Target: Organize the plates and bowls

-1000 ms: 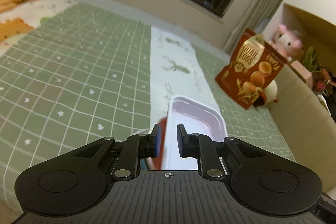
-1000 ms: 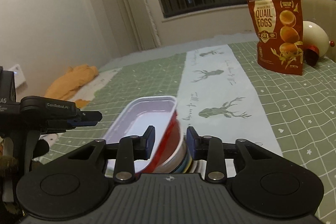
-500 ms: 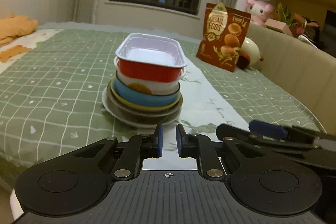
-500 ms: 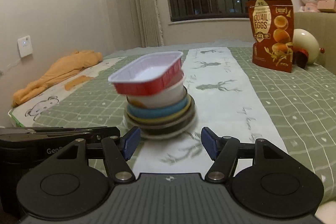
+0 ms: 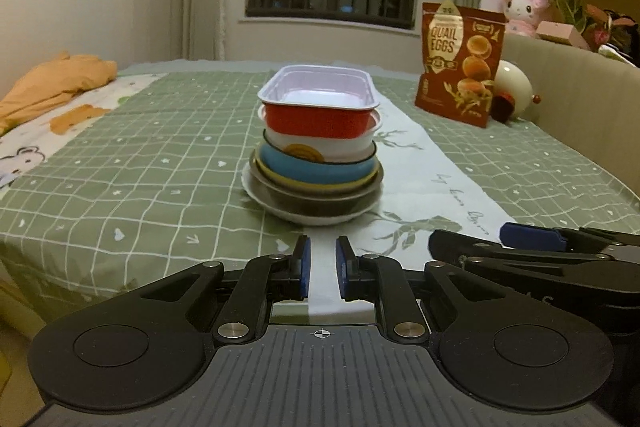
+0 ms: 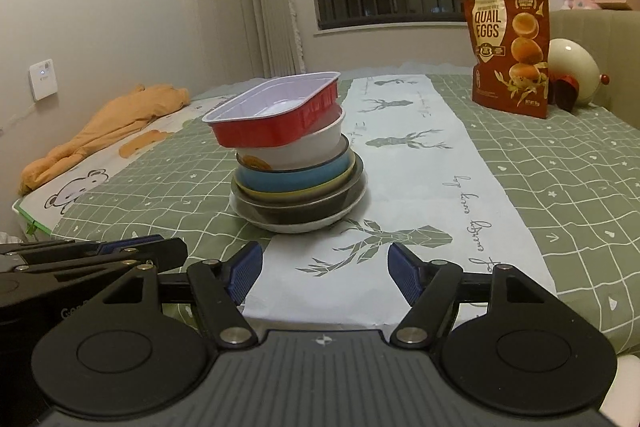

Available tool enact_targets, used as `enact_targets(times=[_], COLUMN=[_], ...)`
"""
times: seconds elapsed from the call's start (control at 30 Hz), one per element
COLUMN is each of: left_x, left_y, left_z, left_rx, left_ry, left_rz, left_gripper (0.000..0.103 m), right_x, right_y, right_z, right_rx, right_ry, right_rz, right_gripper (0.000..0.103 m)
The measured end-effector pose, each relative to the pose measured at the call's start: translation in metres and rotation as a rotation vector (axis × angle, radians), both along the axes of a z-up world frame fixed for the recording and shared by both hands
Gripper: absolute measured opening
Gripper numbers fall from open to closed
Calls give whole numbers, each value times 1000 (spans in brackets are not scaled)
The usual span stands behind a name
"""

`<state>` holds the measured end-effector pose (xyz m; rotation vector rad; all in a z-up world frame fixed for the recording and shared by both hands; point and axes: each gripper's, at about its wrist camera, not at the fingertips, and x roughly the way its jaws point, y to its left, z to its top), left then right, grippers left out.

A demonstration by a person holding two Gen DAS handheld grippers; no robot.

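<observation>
- We see the stack [image 5: 316,155] [image 6: 294,155] of plates and bowls on the table [image 5: 120,163] [image 6: 560,195], straddling the edge where the pale runner [image 5: 436,179] [image 6: 420,163] meets the green cloth.
- On top sits a rectangular red tray [image 5: 318,107] [image 6: 276,115] with rounded corners, a glossy white inside and a thin rolled rim; from the right wrist view it sits tilted.
- Under it we make out a white bowl [image 5: 344,147] [image 6: 304,147] with a round yellow mark, a smooth blue bowl [image 5: 308,169] [image 6: 288,179], a yellow rim, a dark dish that looks metallic, though the dim light leaves us unsure, and a white plate [image 5: 316,217] [image 6: 296,225] at the bottom.
- Our left gripper [image 5: 321,269] rests short of the stack, its blue-padded fingers set narrow with a slim gap and nothing between them.
- Our right gripper [image 6: 325,269] has its ribbed blue fingers spread wide, empty, also clear of the stack.
- The cloth is a green grid with small white hearts and stars; the runner carries grey deer prints and cursive writing that includes "every day".
- Behind stands a glossy brown pouch [image 5: 460,63] [image 6: 508,47] reading "QUAIL EGGS".
</observation>
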<state>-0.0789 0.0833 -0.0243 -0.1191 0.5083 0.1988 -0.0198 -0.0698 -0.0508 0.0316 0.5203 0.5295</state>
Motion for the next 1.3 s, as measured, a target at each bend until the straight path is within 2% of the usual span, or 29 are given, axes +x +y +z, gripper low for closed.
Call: enact_targets(times=[1.3], left_x=[2], left_y=[-1], left_z=[-6], left_rx=[-6], left_ry=[27], left_rz=[6], left_gripper=[16], right_x=[1], right_y=[2], right_z=[0], right_rx=[-12], right_ry=[7], right_rz=[-7], right_gripper=[70])
